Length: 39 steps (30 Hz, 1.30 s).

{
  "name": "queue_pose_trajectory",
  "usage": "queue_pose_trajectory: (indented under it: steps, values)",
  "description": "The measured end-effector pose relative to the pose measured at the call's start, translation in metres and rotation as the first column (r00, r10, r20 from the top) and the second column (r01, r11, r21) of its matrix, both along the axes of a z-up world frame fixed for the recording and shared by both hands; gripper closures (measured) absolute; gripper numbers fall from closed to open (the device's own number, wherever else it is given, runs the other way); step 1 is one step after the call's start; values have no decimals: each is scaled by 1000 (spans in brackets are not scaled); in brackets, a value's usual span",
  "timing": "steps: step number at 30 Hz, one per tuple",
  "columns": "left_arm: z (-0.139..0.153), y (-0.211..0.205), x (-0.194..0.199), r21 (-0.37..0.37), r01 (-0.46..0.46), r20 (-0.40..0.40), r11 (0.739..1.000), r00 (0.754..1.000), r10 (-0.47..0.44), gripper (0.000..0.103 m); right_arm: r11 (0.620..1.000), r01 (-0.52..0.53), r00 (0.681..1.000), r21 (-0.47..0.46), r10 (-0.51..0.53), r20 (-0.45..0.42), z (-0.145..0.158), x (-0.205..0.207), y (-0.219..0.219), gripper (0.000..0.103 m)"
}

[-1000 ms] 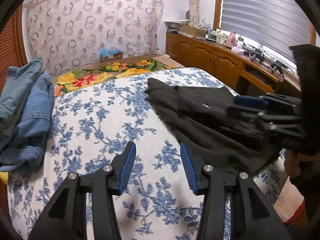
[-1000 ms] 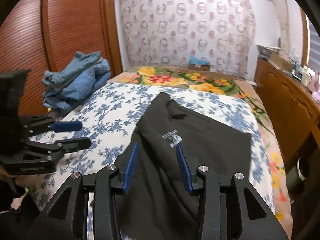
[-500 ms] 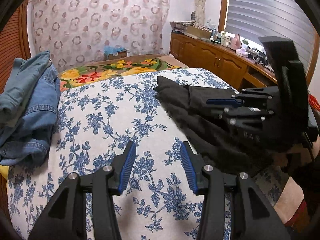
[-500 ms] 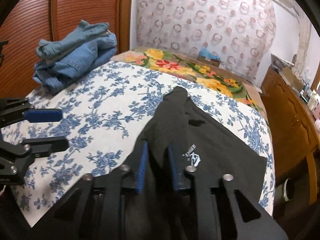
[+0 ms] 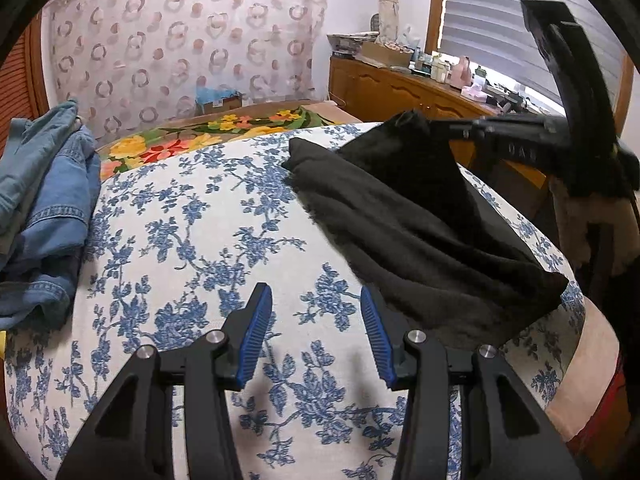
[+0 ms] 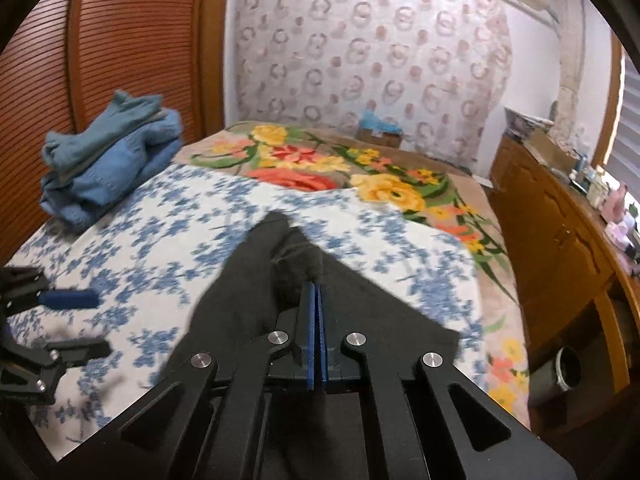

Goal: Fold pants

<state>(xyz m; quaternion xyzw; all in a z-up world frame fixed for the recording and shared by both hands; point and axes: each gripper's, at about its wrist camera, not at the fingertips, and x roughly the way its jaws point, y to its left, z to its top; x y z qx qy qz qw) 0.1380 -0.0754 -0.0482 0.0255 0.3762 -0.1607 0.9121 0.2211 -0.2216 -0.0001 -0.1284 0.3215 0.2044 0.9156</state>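
A: How is the step in hand best carried out?

B: An edge of the black pants (image 6: 256, 280) is pinched in the right gripper (image 6: 316, 300), whose blue pads are pressed flat together with only a tuft of dark cloth caught at their tips. By the look of it, a fold is being started. The lifted edge should be carried slowly and level over the rest of the garment, so that the cloth is not dragged across the blue-flowered bedspread (image 5: 192, 248). The grip looks shallow, so a slip is to be guarded against; no sharp pull should be given.

A: And what is to be done with the other claw?

B: The left gripper (image 5: 316, 332) is held about half open above the bedspread, and nothing is gripped in it. The lower part of the pants could be pinned or steadied with it while the fold is laid.

A: Where are the pants found relative to each claw?

B: In the left wrist view the pants (image 5: 420, 240) are spread to the right of the empty pads, their near edge just beside the right-hand one, and one corner is raised toward the right gripper (image 5: 460, 128). In the right wrist view the cloth is draped from the closed tips down and away toward the floral blanket (image 6: 320, 168). A pile of denim (image 6: 108, 160) is left well apart at the far left.
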Motion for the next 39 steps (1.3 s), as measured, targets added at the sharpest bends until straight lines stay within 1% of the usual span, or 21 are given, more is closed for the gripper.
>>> queue_pose_trajectory:
  steps: [8, 17, 18, 19, 20, 21, 24, 27, 29, 34, 37, 39]
  values:
    - [-5, -10, -2, 9, 22, -12, 1000, 1000, -22, 58, 991, 130, 992, -21, -130, 1, -1, 27, -50, 103]
    - [-7, -18, -1, 22, 32, -19, 999, 999, -32, 58, 967, 246, 967, -63, -249, -52, -31, 54, -84, 103]
    - [-8, -20, -2, 24, 36, -20, 999, 999, -36, 58, 965, 255, 965, -63, -259, -52, -32, 54, -86, 98]
    - [-8, -21, -2, 25, 39, -21, 999, 999, -39, 58, 960, 273, 960, -61, -276, -51, -33, 54, -89, 89]
    - [-9, -23, -2, 27, 44, -22, 999, 999, -44, 58, 956, 289, 955, -54, -292, -51, -33, 53, -93, 87]
    - [-11, -25, -2, 31, 48, -25, 998, 999, -47, 58, 955, 294, 954, -42, -296, -52, -33, 51, -94, 86]
    - [-14, -29, -1, 35, 52, -35, 998, 998, -51, 58, 965, 263, 963, 1, -262, -66, -33, 46, -94, 84]
    - [-19, -32, 0, 42, 53, -47, 998, 998, -51, 58, 976, 219, 973, -6, -219, -75, -37, 46, -84, 75]
    - [-21, -33, 1, 47, 54, -52, 997, 997, -52, 58, 980, 196, 977, -17, -197, -85, -42, 47, -78, 73]
    - [-26, -35, 3, 56, 55, -63, 997, 997, -51, 58, 980, 167, 979, -108, -178, -95, -58, 49, -66, 72]
    - [-29, -36, 3, 56, 57, -67, 997, 996, -53, 58, 953, 227, 965, -199, -248, -87, -66, 55, -71, 72]
    - [-29, -36, 3, 53, 56, -68, 997, 996, -52, 58, 947, 259, 956, -188, -280, -90, -65, 58, -81, 72]
